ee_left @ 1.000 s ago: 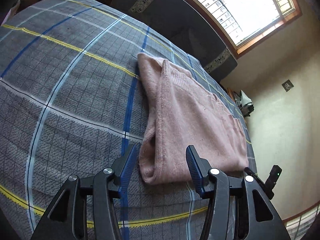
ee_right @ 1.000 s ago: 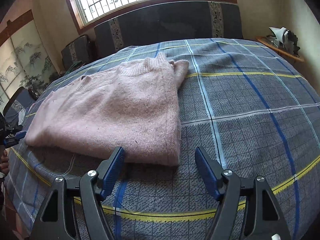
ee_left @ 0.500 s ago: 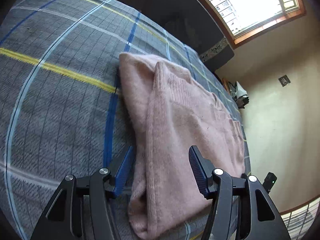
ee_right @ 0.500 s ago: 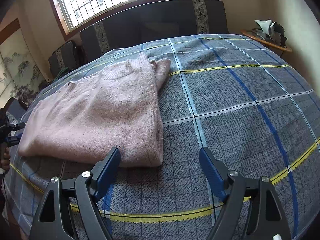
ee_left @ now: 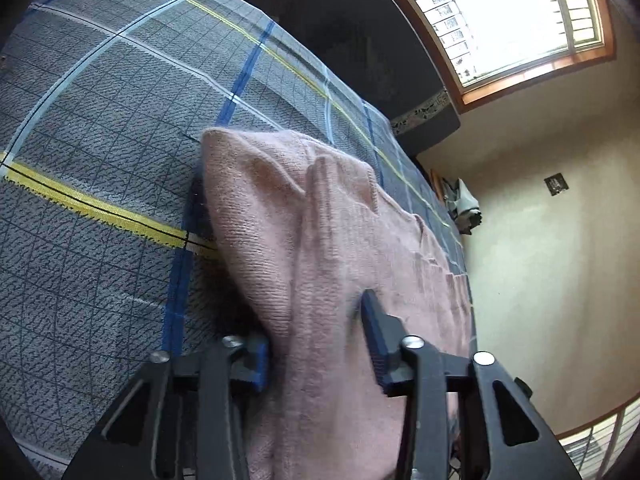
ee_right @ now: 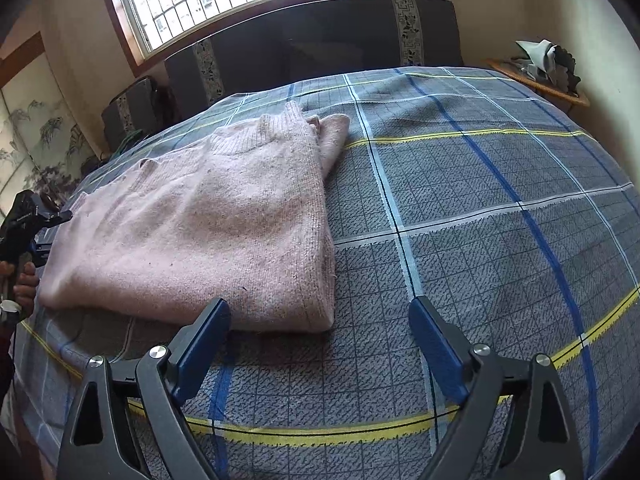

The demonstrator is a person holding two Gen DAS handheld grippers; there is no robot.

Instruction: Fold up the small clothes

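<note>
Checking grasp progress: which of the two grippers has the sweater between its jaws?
The left gripper: its jaws straddle the pink sweater at its edge. The right gripper hangs open over the bare plaid bedspread, short of the sweater's corner.

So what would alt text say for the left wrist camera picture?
A folded pink sweater lies on a grey plaid bedspread, its near edge between the open blue-tipped fingers of the left tool. A bright window is above.

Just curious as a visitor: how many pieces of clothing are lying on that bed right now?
1: a pink sweater, folded on the plaid bedspread, its end between the left tool's fingers. Anything tucked beneath it would be hidden.
</note>
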